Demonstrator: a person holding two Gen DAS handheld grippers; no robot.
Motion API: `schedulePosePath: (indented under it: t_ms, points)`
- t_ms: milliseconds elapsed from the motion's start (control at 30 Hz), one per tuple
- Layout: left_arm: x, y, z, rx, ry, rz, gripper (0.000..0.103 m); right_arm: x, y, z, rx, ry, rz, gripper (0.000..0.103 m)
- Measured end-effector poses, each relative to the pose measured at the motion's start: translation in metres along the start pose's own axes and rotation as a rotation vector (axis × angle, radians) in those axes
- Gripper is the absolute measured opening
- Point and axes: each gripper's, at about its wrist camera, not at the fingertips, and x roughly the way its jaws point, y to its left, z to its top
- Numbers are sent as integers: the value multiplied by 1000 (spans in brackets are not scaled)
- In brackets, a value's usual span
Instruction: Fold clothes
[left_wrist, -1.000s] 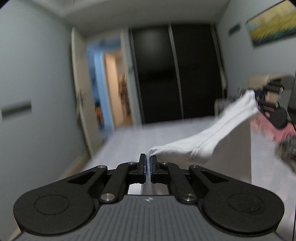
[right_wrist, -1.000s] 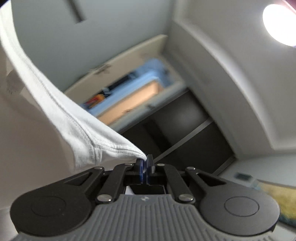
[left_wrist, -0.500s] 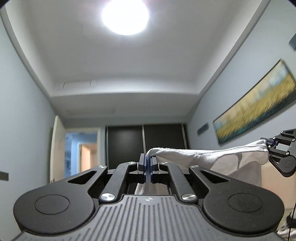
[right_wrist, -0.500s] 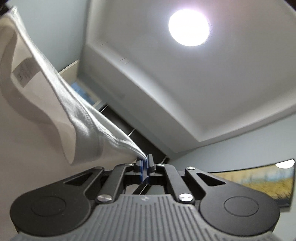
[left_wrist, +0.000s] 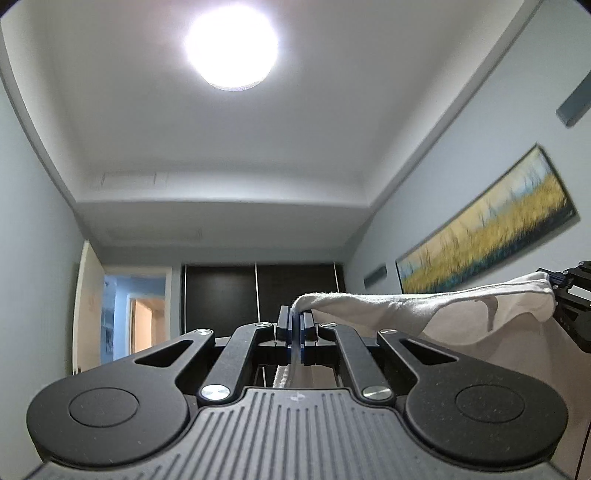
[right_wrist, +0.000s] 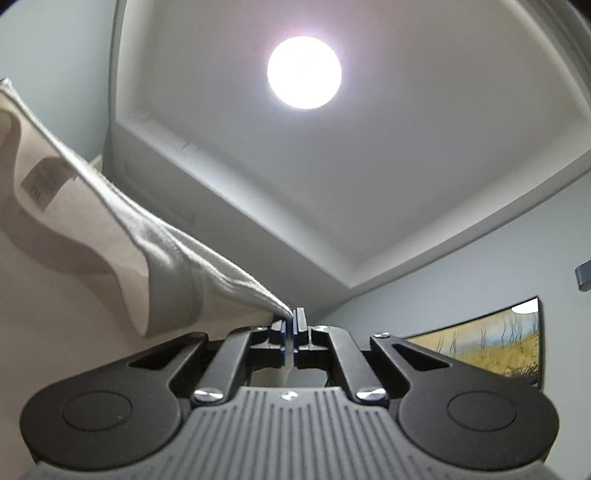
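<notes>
A white garment (left_wrist: 406, 306) is stretched in the air between my two grippers. My left gripper (left_wrist: 295, 321) is shut on one end of its folded top edge, and the cloth runs right to my right gripper (left_wrist: 557, 291), at the frame's right edge. In the right wrist view my right gripper (right_wrist: 291, 321) is shut on the other end of the white garment (right_wrist: 166, 258), which slopes up and left, its inner label showing. The rest of the garment hangs below and is mostly hidden.
Both cameras point up at the ceiling with a round lamp (left_wrist: 232, 48). A dark wardrobe (left_wrist: 236, 295) and an open door (left_wrist: 88, 306) stand ahead. A landscape painting (left_wrist: 487, 229) hangs on the right wall.
Both grippers have lifted and tilted upward with the garment; the bed has dropped out of view and the ceiling now fills both views. The garment's top edge has gone level and taut.
</notes>
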Motion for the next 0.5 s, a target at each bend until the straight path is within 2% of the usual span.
schedulePosePath:
  t_ms: [167,300,500]
  points:
    - [66,3,-56,1,181,13,2,35,38,-56,-27,134,75,3]
    - [126,3,-116,41,332,49,2,84,95,-118,-46,272,147,3]
    - [224,17,-233,63,598,70,2,158,186,-218,-68,493,268,3]
